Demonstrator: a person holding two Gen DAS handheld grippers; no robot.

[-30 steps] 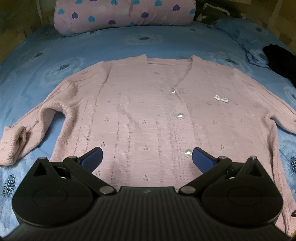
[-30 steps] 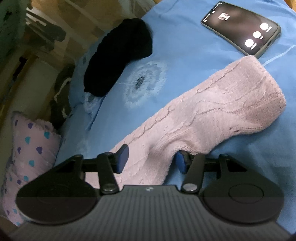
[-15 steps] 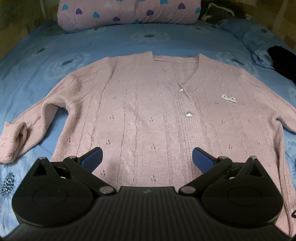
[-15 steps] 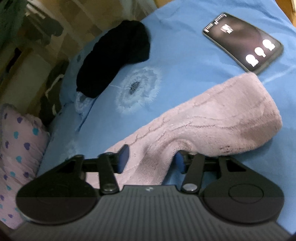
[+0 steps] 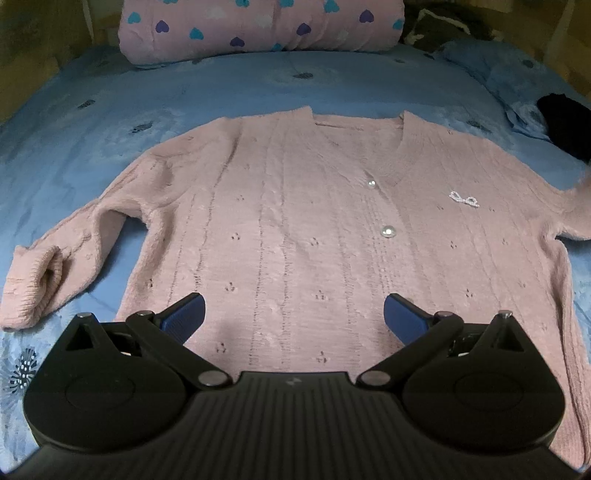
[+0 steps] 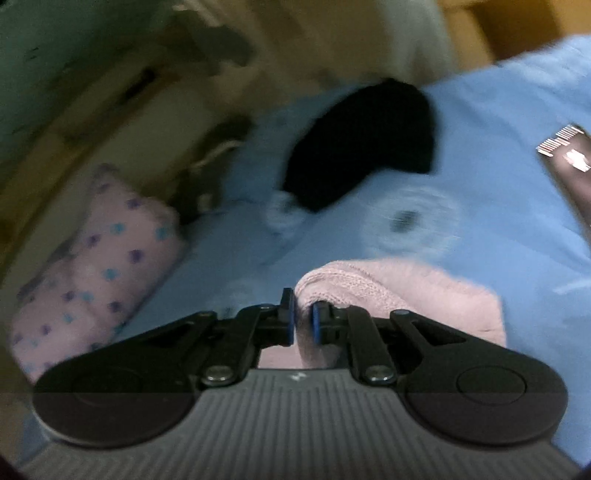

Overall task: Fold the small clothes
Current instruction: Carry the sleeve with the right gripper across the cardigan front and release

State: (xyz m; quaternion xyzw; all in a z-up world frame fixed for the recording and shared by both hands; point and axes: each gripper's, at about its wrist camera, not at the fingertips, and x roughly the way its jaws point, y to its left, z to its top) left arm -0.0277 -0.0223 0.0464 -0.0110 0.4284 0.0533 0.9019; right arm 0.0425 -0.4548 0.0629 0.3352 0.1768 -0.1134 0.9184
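A pink knitted cardigan lies flat, front up, on the blue bedsheet, with its near sleeve spread to the left. My left gripper hovers open above the cardigan's lower hem, nothing between its blue pads. In the right wrist view, my right gripper is shut on a bunched fold of the cardigan's other sleeve, which is lifted off the sheet. The left wrist view shows that sleeve rising blurred at the right edge.
A pink pillow with heart prints lies at the head of the bed. A black garment sits on the sheet beyond the held sleeve, and a phone with a lit screen lies at the right. A rumpled blue pillow is at the far right.
My right gripper's jaws closed onto the sleeve and lifted it while rolling; the view is now blurred. The left gripper's view crept slightly toward the cardigan's hem, jaws still wide.
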